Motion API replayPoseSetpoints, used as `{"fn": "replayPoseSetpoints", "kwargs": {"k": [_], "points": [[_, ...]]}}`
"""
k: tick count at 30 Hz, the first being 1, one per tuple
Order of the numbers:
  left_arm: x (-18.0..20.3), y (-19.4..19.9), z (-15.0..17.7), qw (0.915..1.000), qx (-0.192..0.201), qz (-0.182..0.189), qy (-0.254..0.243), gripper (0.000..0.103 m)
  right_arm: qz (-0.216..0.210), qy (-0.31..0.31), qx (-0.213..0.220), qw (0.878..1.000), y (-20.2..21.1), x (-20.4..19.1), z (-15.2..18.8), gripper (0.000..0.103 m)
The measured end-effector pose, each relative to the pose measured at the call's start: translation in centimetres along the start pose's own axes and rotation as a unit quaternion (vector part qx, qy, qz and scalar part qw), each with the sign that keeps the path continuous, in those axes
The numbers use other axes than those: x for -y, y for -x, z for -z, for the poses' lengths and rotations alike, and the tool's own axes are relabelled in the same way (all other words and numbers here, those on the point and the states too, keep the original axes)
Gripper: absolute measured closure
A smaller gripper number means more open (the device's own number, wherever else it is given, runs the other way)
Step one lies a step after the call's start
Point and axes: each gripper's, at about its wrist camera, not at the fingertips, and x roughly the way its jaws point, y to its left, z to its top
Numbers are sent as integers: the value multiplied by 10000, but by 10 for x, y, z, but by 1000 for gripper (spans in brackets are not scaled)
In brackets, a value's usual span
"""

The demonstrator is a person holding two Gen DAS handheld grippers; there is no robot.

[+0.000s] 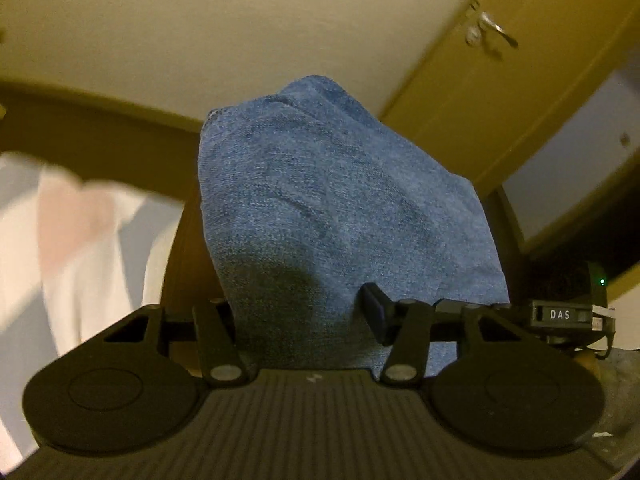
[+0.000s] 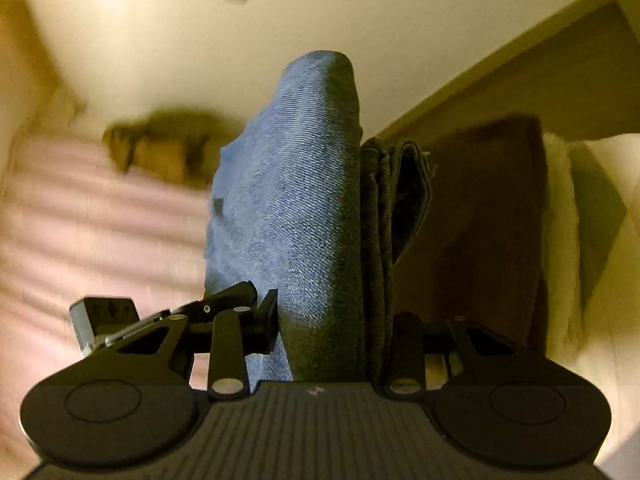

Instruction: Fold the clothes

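Blue denim jeans fill the middle of the left wrist view, bunched and rising up from between the fingers. My left gripper is shut on that denim; only its right fingertip shows, the left one is buried in cloth. In the right wrist view a thick fold of the same blue jeans stands up, with a darker seam or waistband edge on its right side. My right gripper is shut on this fold. Both cameras are tilted up toward the walls.
A yellow door with a metal handle is at the upper right of the left wrist view, and pale blurred fabric at the left. The right wrist view shows a pink ribbed bed cover, a dark brown cushion and white pillows.
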Motion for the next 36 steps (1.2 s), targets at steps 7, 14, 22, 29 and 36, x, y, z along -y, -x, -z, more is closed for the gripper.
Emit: {"fn": "replayPoseSetpoints", "kwargs": {"k": [7, 14, 22, 29, 36], "points": [[-14, -55, -38, 9980, -520, -2, -348, 52, 231, -615, 240, 9976, -26, 31, -31, 65], [-31, -83, -33, 9964, -754, 50, -393, 48, 504, -741, 150, 9959, -47, 47, -34, 64], [-48, -100, -18, 9970, -630, 8, -452, 33, 949, -72, -83, 9954, -57, 36, -36, 41], [-28, -42, -18, 9877, 135, -1170, -1031, 55, 2106, 2654, 740, 9379, -11, -44, -28, 34], [44, -11, 41, 9520, 1529, -1569, -2137, 56, 1418, 5152, 817, 8413, -37, -101, 35, 56]]}}
